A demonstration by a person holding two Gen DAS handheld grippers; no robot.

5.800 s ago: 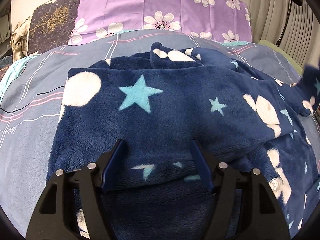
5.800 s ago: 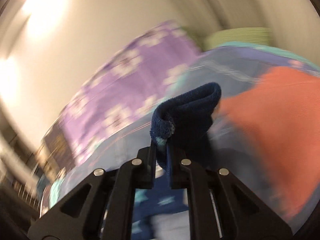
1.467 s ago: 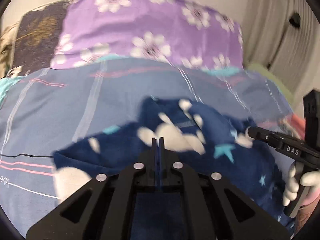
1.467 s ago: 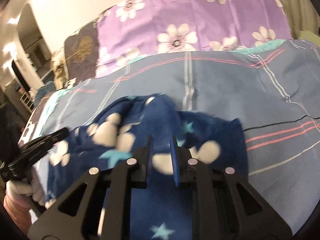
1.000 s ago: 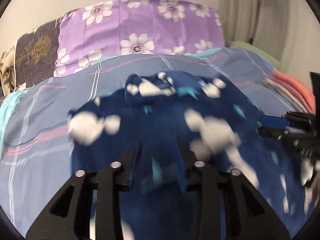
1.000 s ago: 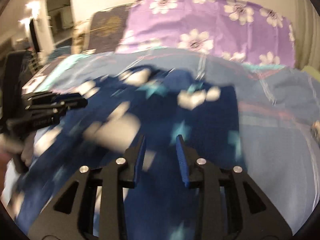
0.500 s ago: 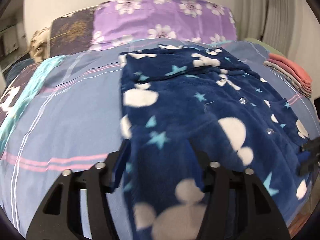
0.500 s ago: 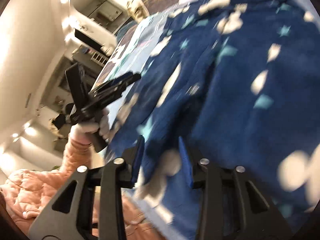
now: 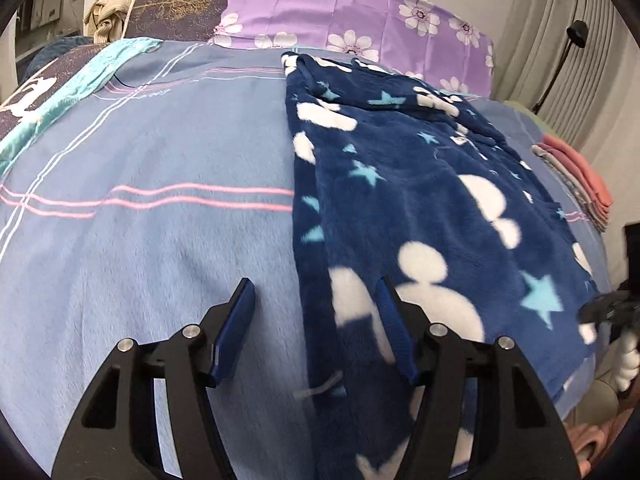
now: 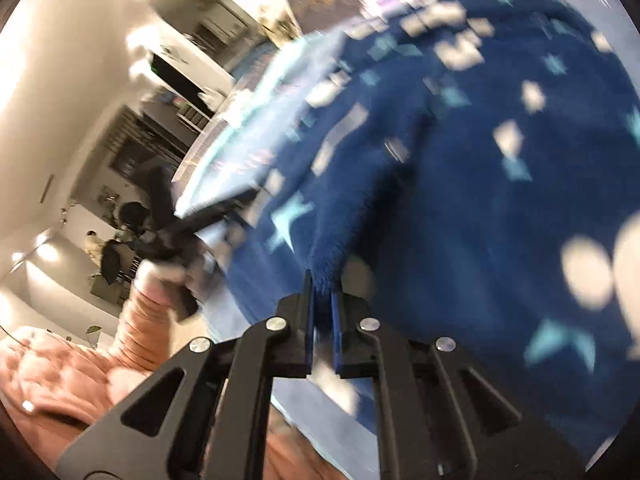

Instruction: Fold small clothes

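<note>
Across the blue bedspread [image 9: 152, 152], the left wrist view takes in the whole navy fleece garment [image 9: 420, 184], spread flat with its white blobs and pale blue stars, reaching from the near edge of the bed up toward the purple flowered pillow [image 9: 352, 20]; a stack of folded pink clothes [image 9: 576, 176] lies at the far right edge, and the tip of the other tool shows blurred at the right border; the right wrist view, blurred, shows none of the pillow clearly but does show the room beyond the bed and a hand [image 10: 168, 276] in a peach sleeve [image 10: 140, 328] gripping the handle of the left tool; the left claw [image 9: 316, 300] points down at the bed with its jaws released and wide, having just been opening, one finger over bare bedspread and the other over the fleece, the garment's left edge lying between them without being pressed; the right claw [image 10: 322, 292] is tilted down at the near edge of the garment, its jaws having just been closing, now clenched on a pinched ridge of navy fleece that rises from between the pads.
</note>
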